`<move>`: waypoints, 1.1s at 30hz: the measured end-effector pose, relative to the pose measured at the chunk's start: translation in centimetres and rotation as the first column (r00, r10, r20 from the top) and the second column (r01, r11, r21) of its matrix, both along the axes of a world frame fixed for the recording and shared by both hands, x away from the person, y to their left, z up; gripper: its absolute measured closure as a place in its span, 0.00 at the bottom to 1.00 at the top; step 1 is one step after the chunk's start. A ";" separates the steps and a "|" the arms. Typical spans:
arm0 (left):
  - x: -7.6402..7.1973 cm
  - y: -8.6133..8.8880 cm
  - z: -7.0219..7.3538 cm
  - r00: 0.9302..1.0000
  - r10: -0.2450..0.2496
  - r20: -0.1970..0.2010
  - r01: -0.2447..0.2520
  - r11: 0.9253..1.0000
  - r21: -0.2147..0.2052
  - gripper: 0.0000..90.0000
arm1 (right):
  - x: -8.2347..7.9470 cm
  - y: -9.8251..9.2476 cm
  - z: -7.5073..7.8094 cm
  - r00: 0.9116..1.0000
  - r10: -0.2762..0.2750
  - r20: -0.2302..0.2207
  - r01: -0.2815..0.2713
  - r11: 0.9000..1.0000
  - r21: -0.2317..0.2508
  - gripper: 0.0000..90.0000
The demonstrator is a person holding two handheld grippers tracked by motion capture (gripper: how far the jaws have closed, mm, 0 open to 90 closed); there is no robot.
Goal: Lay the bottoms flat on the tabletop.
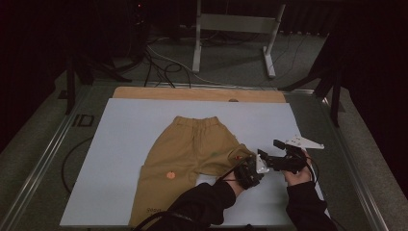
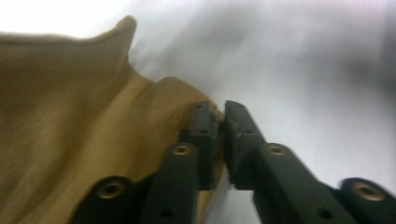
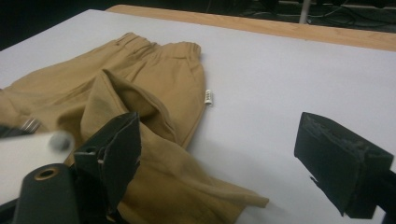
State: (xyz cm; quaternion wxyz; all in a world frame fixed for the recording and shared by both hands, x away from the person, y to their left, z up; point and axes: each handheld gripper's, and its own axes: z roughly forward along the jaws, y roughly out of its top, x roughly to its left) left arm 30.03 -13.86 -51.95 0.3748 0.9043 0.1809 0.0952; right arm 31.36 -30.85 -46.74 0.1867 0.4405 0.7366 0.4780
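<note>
Left hand-held gripper (image 2: 220, 114) pinching trousers (image 2: 84, 116) hem

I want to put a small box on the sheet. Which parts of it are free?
The white sheet is bare left of the tan trousers, and between their waistband and the wooden edge. It is crowded at the right leg, where the left gripper and right gripper work.
</note>
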 end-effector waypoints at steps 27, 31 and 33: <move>-2.2 5.7 2.3 1.000 -0.003 -0.018 0.001 0.993 -0.118 0.98 | -2.2 1.5 -1.6 0.969 0.235 -0.072 -0.240 0.967 -0.083 0.80; -2.9 6.7 3.2 0.999 -0.031 -0.023 0.027 0.989 -0.144 0.98 | -2.3 2.0 -1.3 0.960 0.264 -0.094 -0.275 0.953 -0.130 0.98; -3.3 7.3 3.7 0.998 -0.048 -0.029 0.042 0.986 -0.161 0.98 | -2.5 2.1 -1.0 0.957 0.271 -0.102 -0.283 0.951 -0.126 0.98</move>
